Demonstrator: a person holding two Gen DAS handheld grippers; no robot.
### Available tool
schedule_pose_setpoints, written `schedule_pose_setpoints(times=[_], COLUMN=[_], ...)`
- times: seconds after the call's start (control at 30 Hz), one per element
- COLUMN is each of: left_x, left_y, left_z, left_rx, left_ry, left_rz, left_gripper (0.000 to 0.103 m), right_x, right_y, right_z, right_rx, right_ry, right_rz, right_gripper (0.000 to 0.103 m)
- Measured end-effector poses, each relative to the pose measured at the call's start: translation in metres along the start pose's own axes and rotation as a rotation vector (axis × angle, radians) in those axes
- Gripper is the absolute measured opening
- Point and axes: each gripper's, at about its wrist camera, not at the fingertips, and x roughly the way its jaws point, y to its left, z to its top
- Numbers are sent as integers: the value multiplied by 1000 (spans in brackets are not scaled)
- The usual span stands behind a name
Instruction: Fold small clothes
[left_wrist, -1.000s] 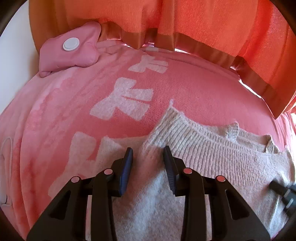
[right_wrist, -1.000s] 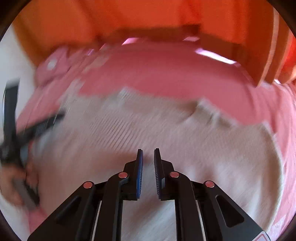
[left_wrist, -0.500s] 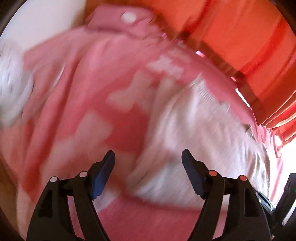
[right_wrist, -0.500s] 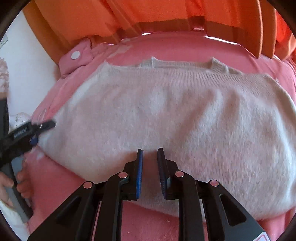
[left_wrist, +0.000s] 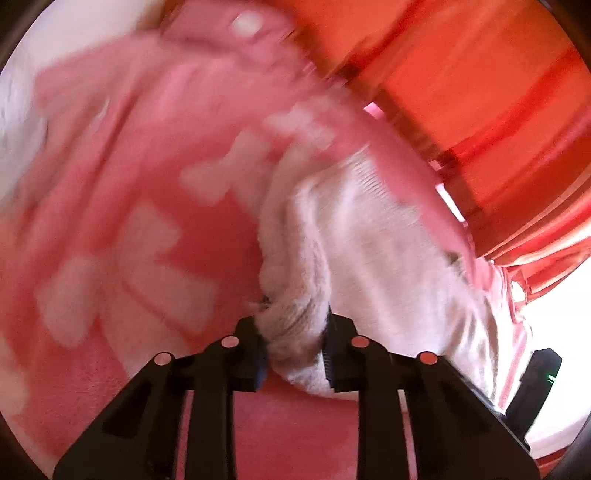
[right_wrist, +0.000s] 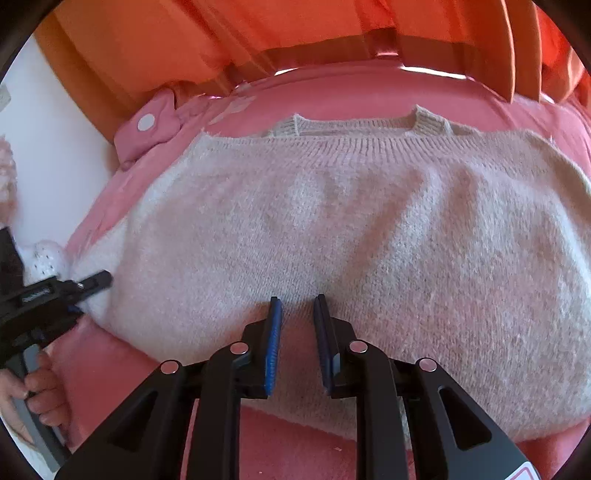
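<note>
A cream knitted sweater (right_wrist: 351, 229) lies spread on a pink blanket (right_wrist: 332, 92), neckline at the far side. My left gripper (left_wrist: 295, 325) is shut on a bunched fold at the sweater's (left_wrist: 369, 251) left edge; it also shows in the right wrist view (right_wrist: 88, 284) at that edge. My right gripper (right_wrist: 297, 306) hovers over the sweater's lower middle, jaws a narrow gap apart with nothing between them.
An orange curtain (right_wrist: 295, 33) hangs behind the bed. A pink pillow with a white button (right_wrist: 147, 123) lies at the far left corner. A white wall (right_wrist: 44, 147) is on the left. The pink blanket has pale patterns (left_wrist: 147, 251).
My left gripper closed from wide open onto the sweater's left edge and bunched it. My right gripper's jaws widened slightly and stayed over the sweater's lower middle.
</note>
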Motion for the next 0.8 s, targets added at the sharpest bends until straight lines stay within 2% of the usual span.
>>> schedule_pose_setpoints(times=[0.1, 0.23, 0.37, 0.47, 0.57, 0.6, 0.67, 0.7, 0.73, 0.77, 0.8], left_x=[-32, -65, -61, -34, 21, 47, 77, 80, 75, 65, 51], left_y=[-54, -156, -258, -308, -334, -335, -328, -325, -319, -315, -308], left_z=[9, 4, -24, -58, -102, -122, -150, -159, -166, -170, -171], left_rx=[118, 328, 510, 605, 654, 660, 669, 674, 692, 712, 739], left_ry=[-81, -145, -113, -47, 88, 157, 238, 238, 201, 167, 135], left_rz=[-55, -171, -297, -332, -319, -294, -252, -240, -237, -233, -231], left_gripper=[19, 18, 18, 18, 18, 19, 22, 24, 25, 31, 41], right_x=[-11, -59, -116, -156, -172, -176, -177, -178, -179, -181, -182], right_y=[-12, -40, -80, -122, -153, -166, -181, -189, -194, -199, -202], right_z=[5, 14, 9, -6, -23, -30, -40, -45, -48, -48, -47], right_rx=[79, 167, 233, 278, 299, 315, 340, 351, 359, 364, 371], right_ry=[-12, -126, -246, -298, -305, -297, -276, -263, -256, -253, -253], right_rz=[40, 62, 33, -33, -97, -117, -133, -131, -119, -108, -88], right_gripper=[20, 23, 26, 30, 35, 36, 36, 36, 36, 38, 42])
